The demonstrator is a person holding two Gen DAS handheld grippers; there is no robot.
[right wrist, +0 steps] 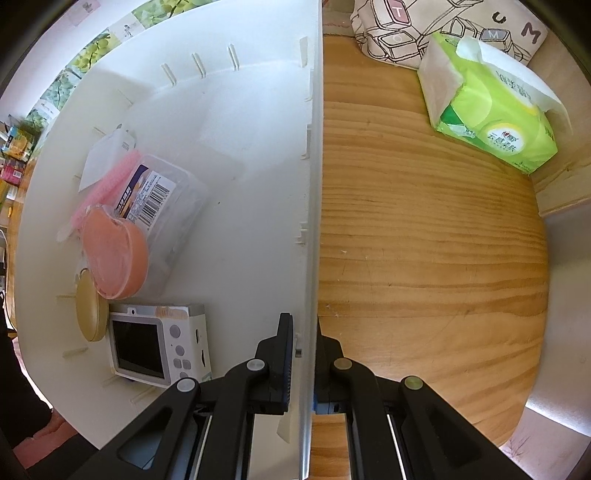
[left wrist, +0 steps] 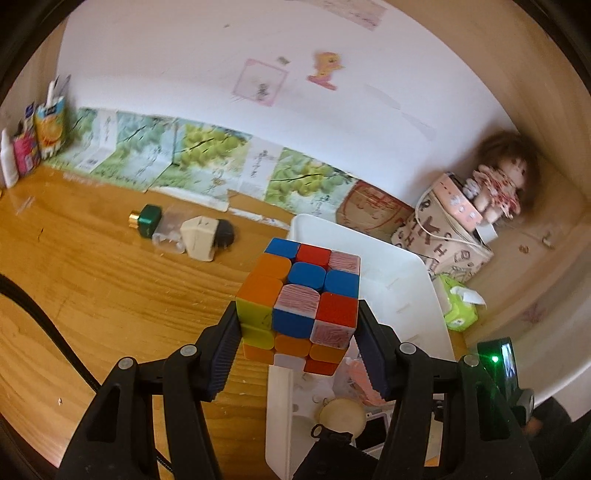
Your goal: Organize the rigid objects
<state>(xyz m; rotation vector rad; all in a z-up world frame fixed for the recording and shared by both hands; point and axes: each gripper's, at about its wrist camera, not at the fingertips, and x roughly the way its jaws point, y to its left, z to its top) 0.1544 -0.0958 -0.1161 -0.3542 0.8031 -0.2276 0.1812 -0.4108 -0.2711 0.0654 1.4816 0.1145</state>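
My left gripper (left wrist: 297,332) is shut on a multicoloured puzzle cube (left wrist: 303,299) and holds it above the left rim of the white bin (left wrist: 406,273). My right gripper (right wrist: 304,354) is shut on the bin's right wall (right wrist: 312,184), one finger inside and one outside. In the bin (right wrist: 240,240) lie a small white camera (right wrist: 159,343), an orange round case (right wrist: 112,254), a clear plastic box with a barcode label (right wrist: 166,206), pink sticks (right wrist: 110,184) and a tan disc (right wrist: 90,306). On the table a green bottle (left wrist: 146,219), a clear box (left wrist: 170,230) and a beige plug-like item (left wrist: 205,236) lie left of the bin.
A green tissue pack (right wrist: 491,107) and a patterned bag (right wrist: 443,26) sit on the wooden table (right wrist: 424,240) right of the bin. A doll (left wrist: 502,177) sits on a pink box behind. Cartons (left wrist: 40,129) stand at the far left by the wall.
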